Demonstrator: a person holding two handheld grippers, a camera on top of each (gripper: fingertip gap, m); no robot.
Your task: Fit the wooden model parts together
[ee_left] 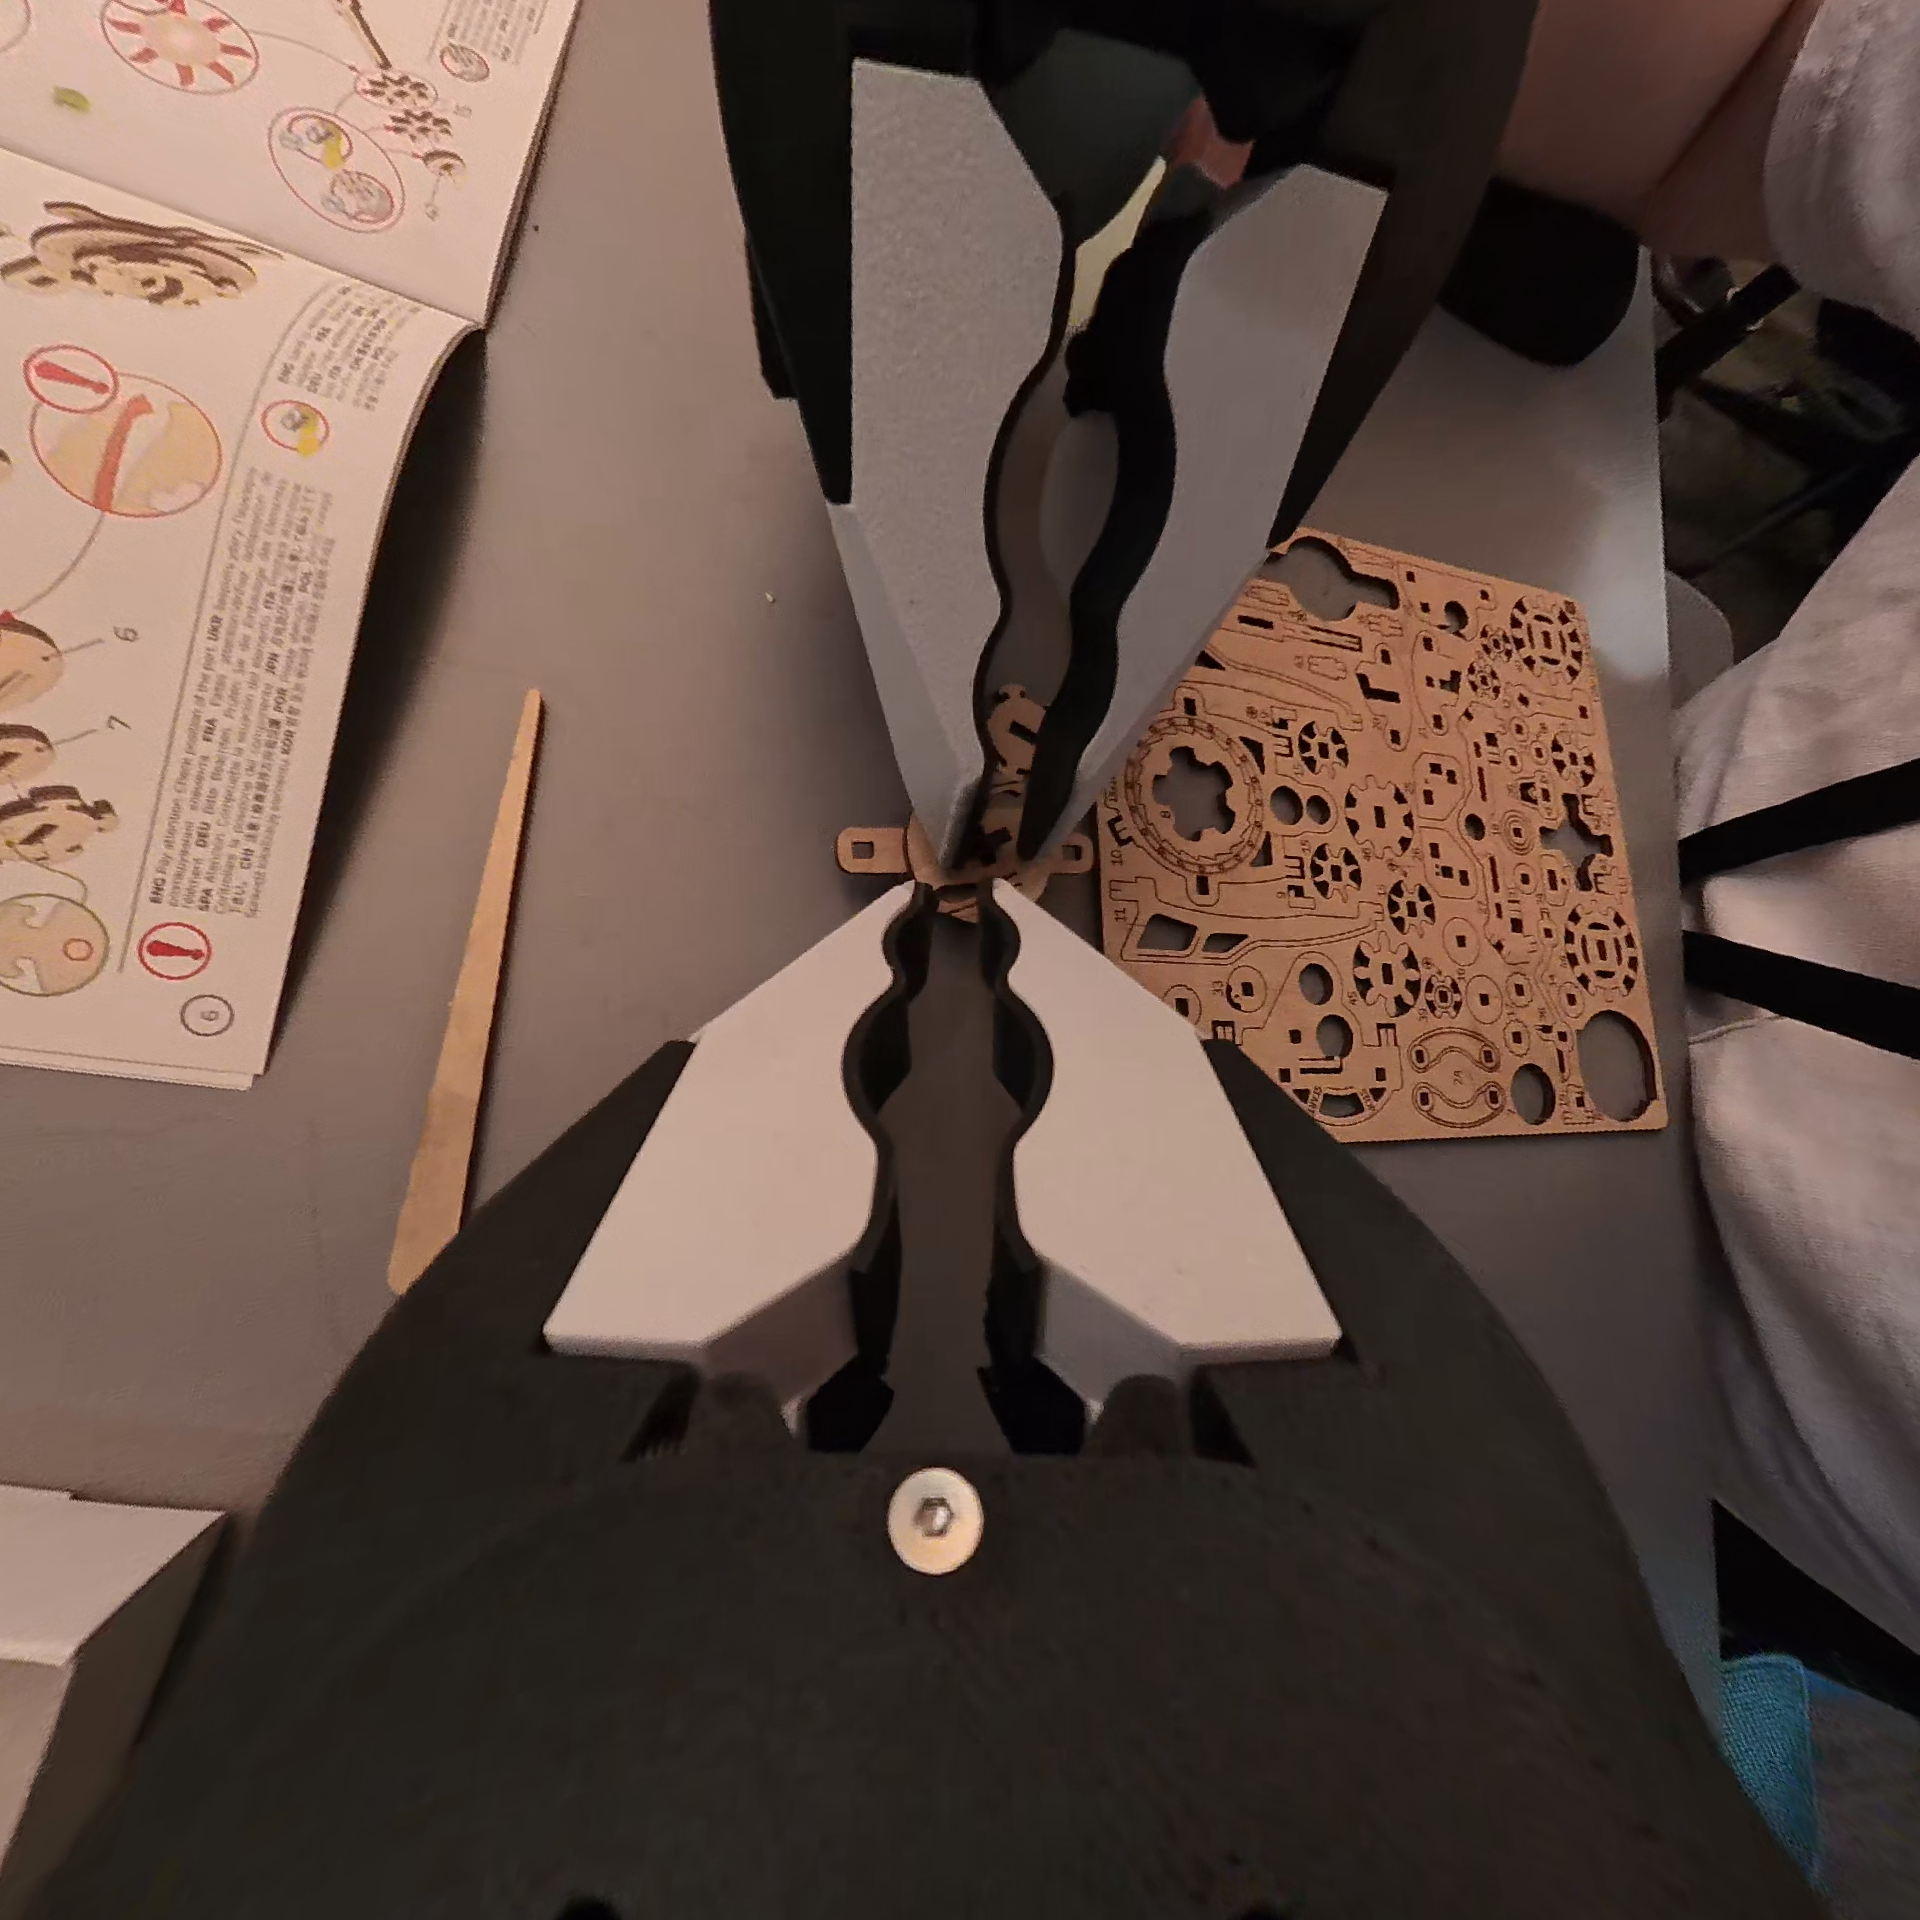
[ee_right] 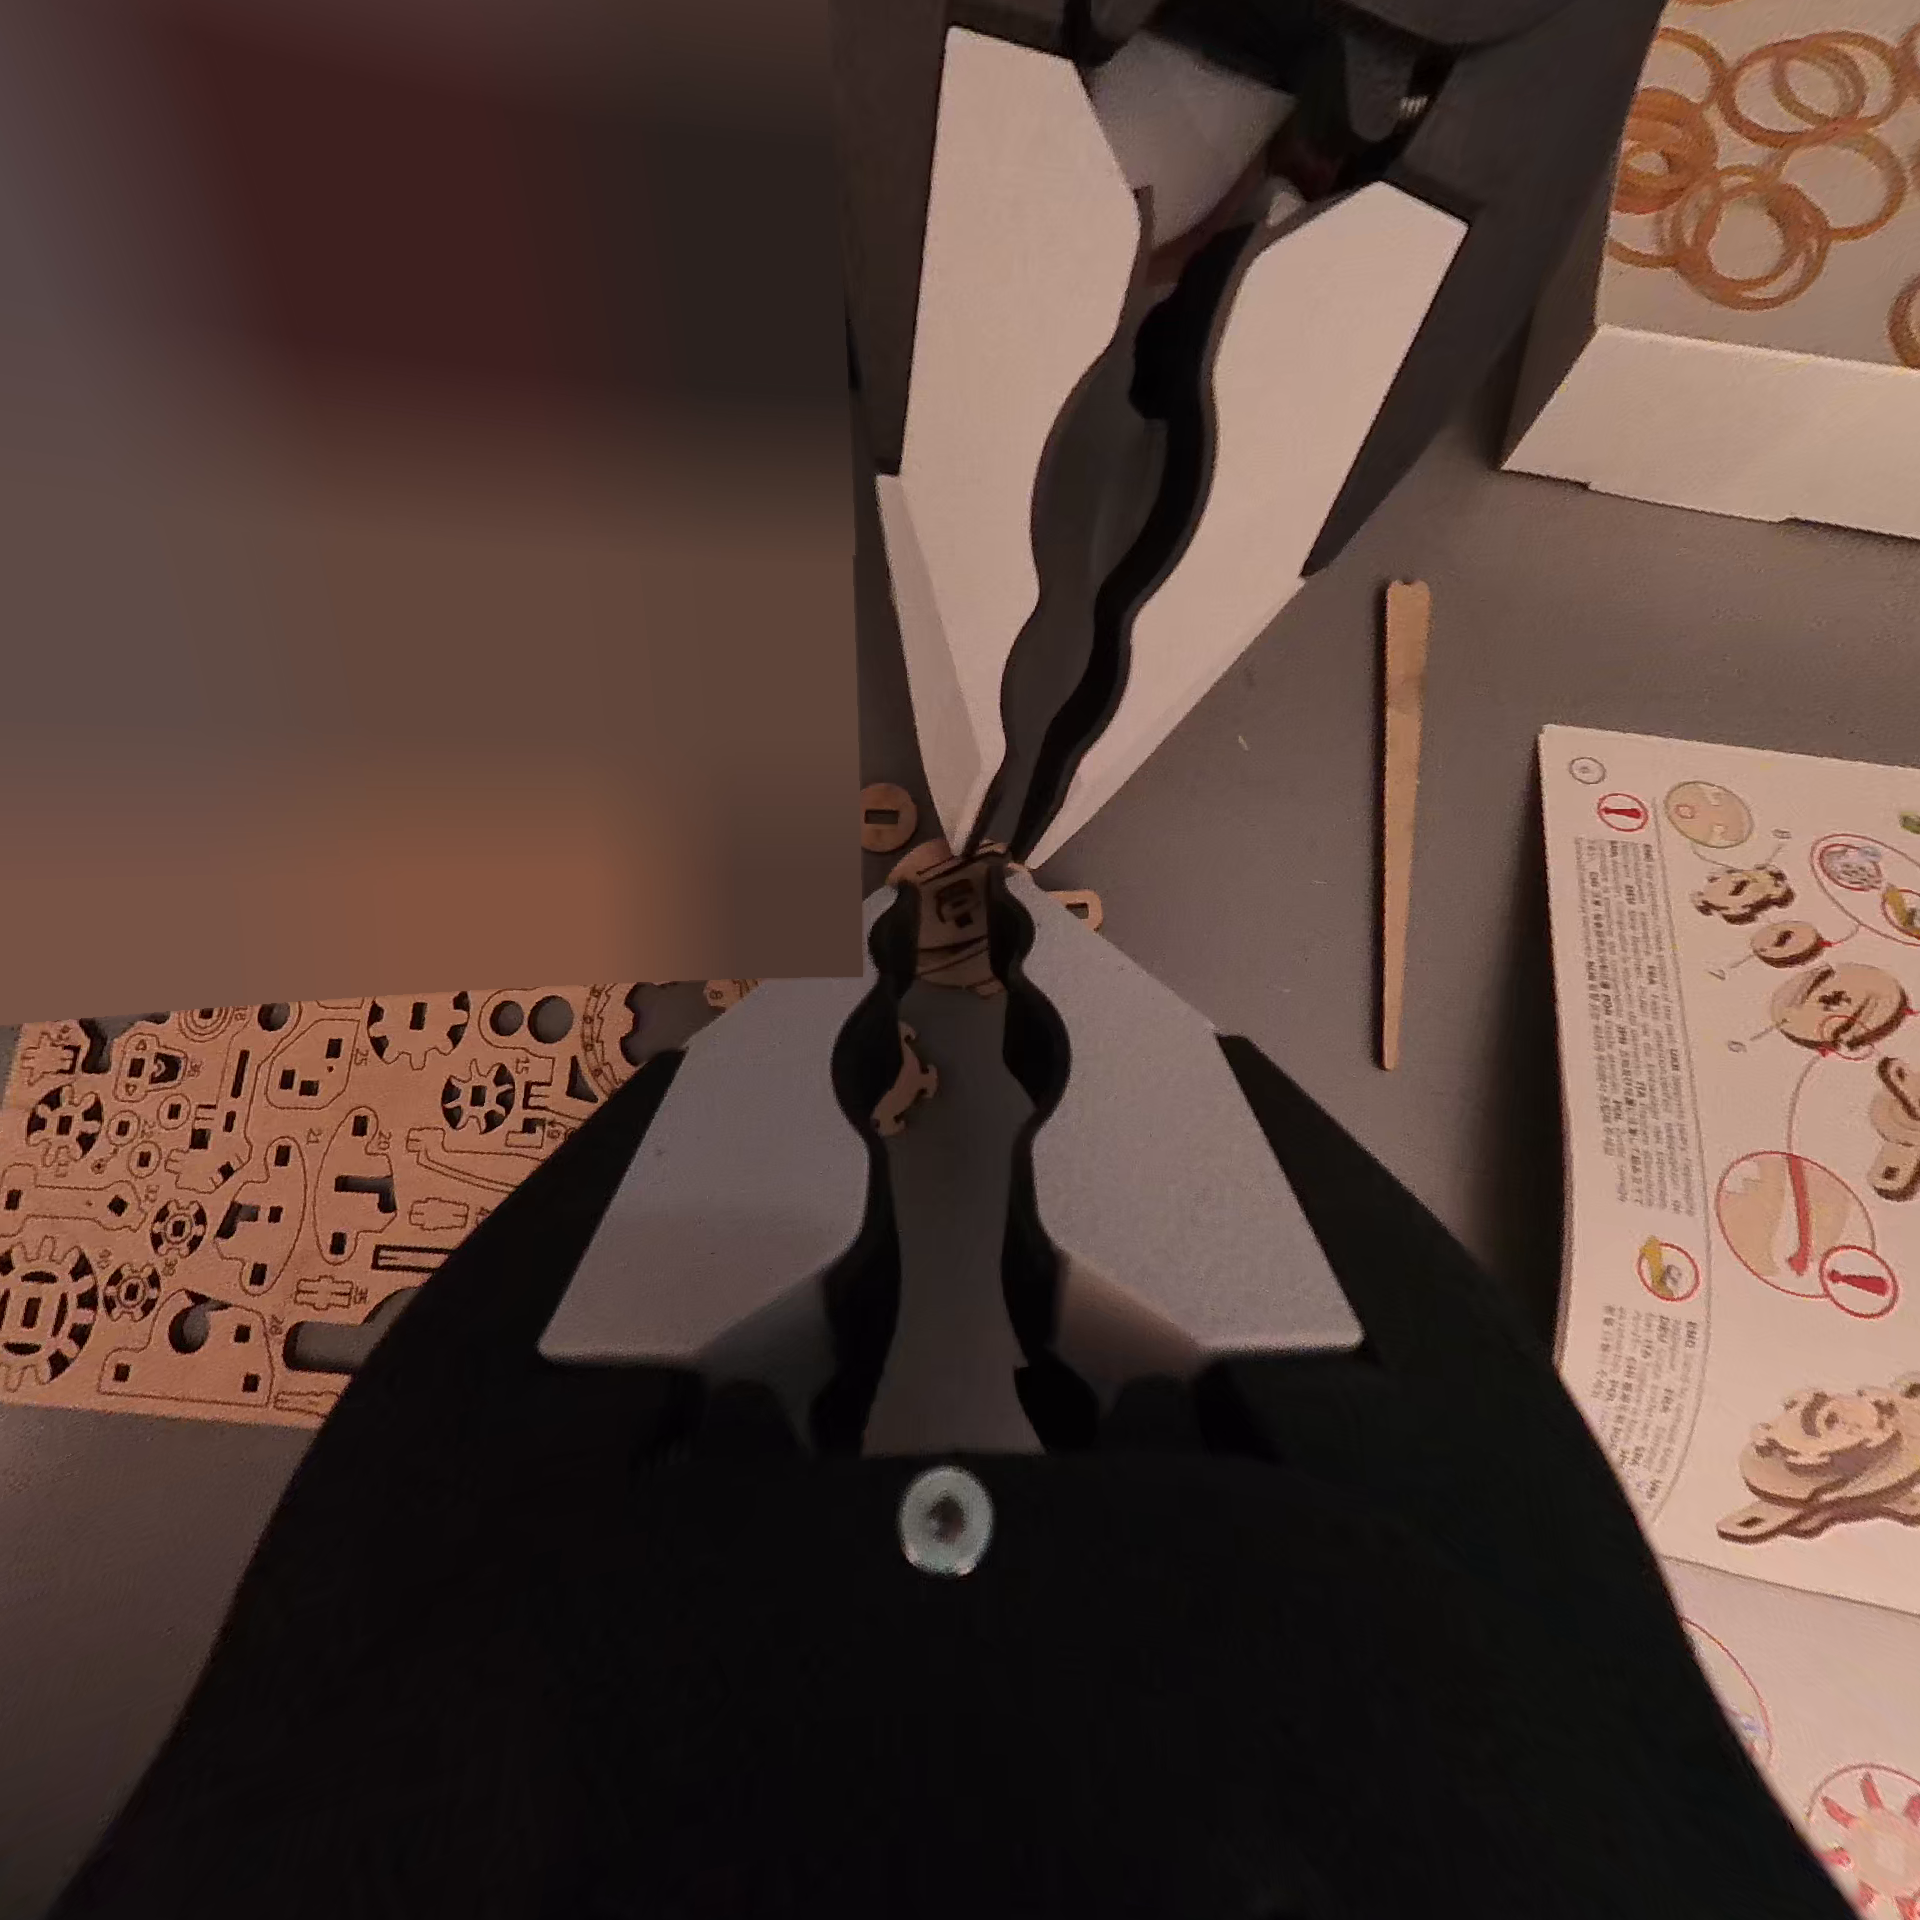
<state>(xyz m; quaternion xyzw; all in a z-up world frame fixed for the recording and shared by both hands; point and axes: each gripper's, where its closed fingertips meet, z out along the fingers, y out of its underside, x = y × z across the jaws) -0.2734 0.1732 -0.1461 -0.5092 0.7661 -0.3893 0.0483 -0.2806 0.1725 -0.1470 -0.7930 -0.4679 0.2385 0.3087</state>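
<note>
My left gripper (ee_left: 954, 896) is shut on a small round wooden part with side tabs (ee_left: 871, 847), just above the grey table. My right gripper (ee_left: 992, 844) comes in from the far side, tip to tip with the left one. It is shut on a flat cut-out wooden part (ee_left: 1013, 732) that stands on edge against the round part. In the right wrist view my right gripper (ee_right: 951, 899) grips that flat part (ee_right: 951, 925). The left gripper (ee_right: 987, 844) meets it from above with the round part (ee_right: 930, 864). How the two parts join is hidden by the fingertips.
A laser-cut wooden sheet (ee_left: 1455, 831) (ee_right: 208, 1195) lies beside the grippers. So do a wooden stick (ee_left: 478, 987) (ee_right: 1403, 821), an open instruction booklet (ee_left: 156, 520) (ee_right: 1714, 1143) and two loose small parts (ee_right: 904, 1091) (ee_right: 888, 816). A white box (ee_right: 1714, 416) holds tan rings. A person's clothing (ee_left: 1818, 935) borders the table.
</note>
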